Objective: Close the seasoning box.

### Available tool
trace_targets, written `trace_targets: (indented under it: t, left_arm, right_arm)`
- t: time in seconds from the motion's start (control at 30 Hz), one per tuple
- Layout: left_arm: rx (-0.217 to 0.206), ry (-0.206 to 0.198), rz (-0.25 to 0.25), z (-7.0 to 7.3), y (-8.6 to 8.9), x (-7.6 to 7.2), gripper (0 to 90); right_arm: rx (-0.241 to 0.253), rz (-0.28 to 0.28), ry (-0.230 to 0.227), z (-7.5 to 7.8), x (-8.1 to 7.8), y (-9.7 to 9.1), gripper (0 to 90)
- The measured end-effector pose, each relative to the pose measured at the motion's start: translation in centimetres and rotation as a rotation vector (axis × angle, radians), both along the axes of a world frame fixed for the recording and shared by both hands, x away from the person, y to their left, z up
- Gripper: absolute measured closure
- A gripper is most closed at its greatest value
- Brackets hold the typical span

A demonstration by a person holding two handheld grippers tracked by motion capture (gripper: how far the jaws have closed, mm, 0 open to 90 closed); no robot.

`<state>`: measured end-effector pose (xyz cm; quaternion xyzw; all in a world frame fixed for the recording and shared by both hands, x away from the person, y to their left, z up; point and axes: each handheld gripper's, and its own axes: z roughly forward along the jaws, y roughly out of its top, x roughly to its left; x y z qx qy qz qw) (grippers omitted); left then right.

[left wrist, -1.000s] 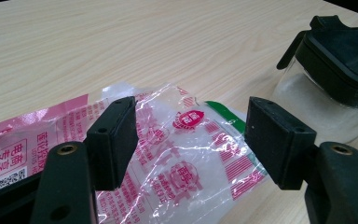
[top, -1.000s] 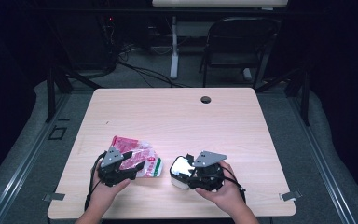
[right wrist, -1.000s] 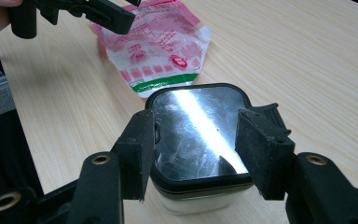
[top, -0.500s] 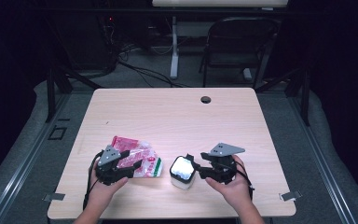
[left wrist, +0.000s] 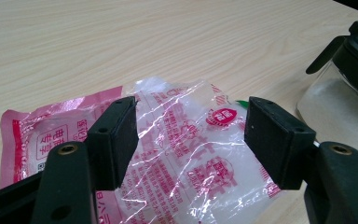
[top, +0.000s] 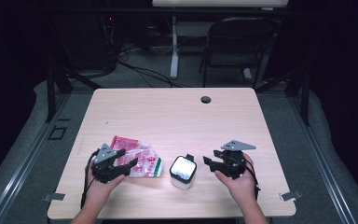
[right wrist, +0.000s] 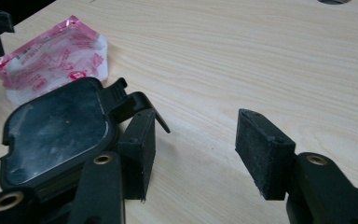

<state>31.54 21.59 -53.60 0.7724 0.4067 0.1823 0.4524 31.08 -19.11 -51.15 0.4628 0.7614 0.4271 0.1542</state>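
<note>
Left tool [left wrist: 189, 140], jaws wide and empty, straddles the pink snack bag [left wrist: 168, 154]; right tool [right wrist: 193, 149] gapes empty beside the lidded container [top: 183, 171]. Crinkly film may slip on closing.

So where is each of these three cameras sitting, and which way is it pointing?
High view: above the person's side, looking forward and down at the table; both forearms show.
Left gripper view: rides the left tool, open over the pink bag.
Right gripper view: rides the right tool, open beside the lidded container.
All three show the bag and container.
</note>
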Motion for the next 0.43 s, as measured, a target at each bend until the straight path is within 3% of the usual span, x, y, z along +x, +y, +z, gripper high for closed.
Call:
trace_targets:
  t: [0.43]
  left_arm:
    - [-0.032,0.022,0.049,0.0,1.4,0.3,35.5]
  right_arm:
    - [-0.007,-0.046,-0.001,-0.4,0.4,-0.6,46.2]
